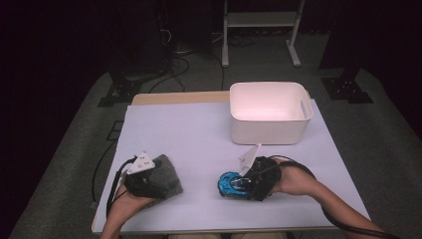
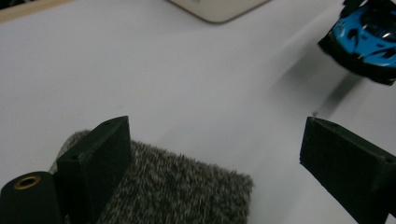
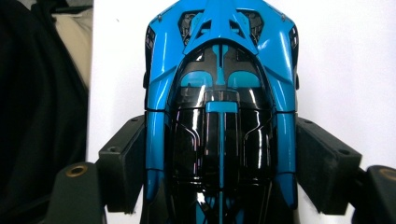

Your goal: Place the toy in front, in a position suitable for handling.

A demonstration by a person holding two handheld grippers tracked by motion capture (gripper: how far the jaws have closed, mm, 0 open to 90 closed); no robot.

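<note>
My right gripper pinches the blue toy car across its flanks, long axis along my jaws; the white bin lies ahead across the table; left gripper spread above the grey cloth, well apart.

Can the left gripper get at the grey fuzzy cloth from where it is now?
Probably yes: the left gripper hangs right over the grey cloth, jaws wide apart, with nothing between them and the cloth.
</note>
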